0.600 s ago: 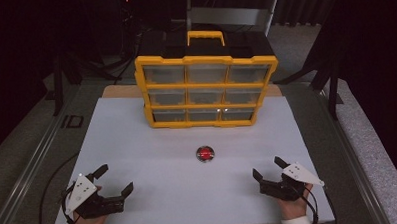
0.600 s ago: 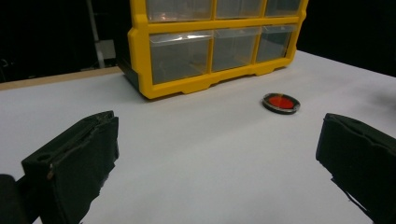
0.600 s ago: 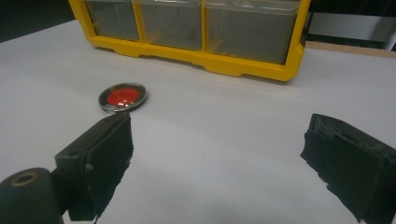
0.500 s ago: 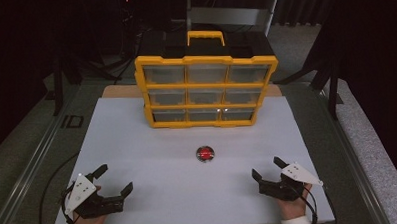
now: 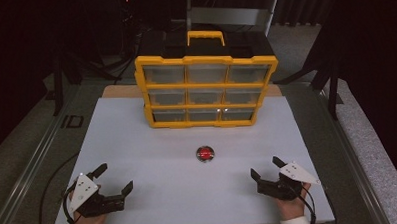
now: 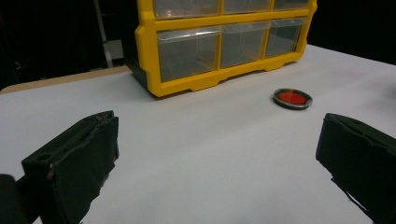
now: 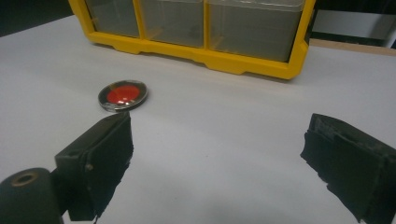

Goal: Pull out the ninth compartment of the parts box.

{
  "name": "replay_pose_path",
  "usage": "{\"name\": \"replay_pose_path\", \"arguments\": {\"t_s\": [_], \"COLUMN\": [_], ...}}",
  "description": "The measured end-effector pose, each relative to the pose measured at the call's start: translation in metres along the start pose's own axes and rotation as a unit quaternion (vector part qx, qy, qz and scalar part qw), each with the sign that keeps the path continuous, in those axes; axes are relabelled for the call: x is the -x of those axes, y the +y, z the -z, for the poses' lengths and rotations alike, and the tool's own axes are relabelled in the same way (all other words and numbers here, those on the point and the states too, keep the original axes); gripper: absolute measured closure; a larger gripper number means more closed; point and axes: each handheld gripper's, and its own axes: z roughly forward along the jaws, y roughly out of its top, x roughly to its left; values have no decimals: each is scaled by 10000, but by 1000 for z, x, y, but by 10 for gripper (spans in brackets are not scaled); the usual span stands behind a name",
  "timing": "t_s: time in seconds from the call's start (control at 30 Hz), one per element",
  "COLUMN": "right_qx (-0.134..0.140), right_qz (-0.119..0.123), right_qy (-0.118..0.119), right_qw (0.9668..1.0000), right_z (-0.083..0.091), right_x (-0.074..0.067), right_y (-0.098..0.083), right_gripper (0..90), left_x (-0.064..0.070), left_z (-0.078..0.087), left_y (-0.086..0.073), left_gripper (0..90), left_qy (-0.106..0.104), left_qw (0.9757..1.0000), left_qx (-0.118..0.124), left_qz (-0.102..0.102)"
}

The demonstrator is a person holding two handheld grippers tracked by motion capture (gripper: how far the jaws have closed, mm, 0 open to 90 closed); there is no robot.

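Note:
A small round disc with a red centre and dark rim (image 5: 205,153) lies flat on the white table (image 5: 137,144), in front of a yellow organiser with clear drawers (image 5: 203,89). The disc (image 6: 292,98) sits ahead and to the right in the left gripper view, and the same disc (image 7: 123,95) lies just beyond the left jaw in the right gripper view. My left gripper (image 5: 113,179) rests near the front left edge, open and empty. My right gripper (image 5: 266,167) rests at the front right, open with nothing between its jaws.
The organiser (image 7: 196,32) has a yellow handle (image 5: 205,37) on top and its drawers are closed. Metal rails (image 5: 33,158) run along both sides of the table. Dark floor and stands surround it.

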Motion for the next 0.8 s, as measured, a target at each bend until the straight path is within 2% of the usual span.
{"name": "replay_pose_path", "arguments": {"t_s": [0.07, 0.2, 0.57, 0.63, 0.8], "right_qx": [-45, -148, -112, -85, -94], "right_qz": [-9, 201, 414, 555, 610], "right_qy": [-36, -155, -19, 7, 5], "right_qw": [10000, 9996, 9991, 9984, 9981], "right_z": [-1, -3, -8, -12, -20], "right_x": [0, -6, -17, -21, -25], "right_y": [2, 9, 40, 47, 60], "right_gripper": [79, 80, 81, 81, 81], "left_x": [0, 0, -1, 0, -1], "left_z": [0, 0, 1, 1, 1], "left_y": [0, 1, -1, -1, -1], "left_gripper": [0, 0, 0, 0, 0], "left_qy": [18, 67, 157, 179, 214], "left_qw": [10000, 9999, 9999, 9998, 9998], "left_qx": [17, 81, 46, 46, 54], "left_qz": [18, 34, 38, 30, 38]}}
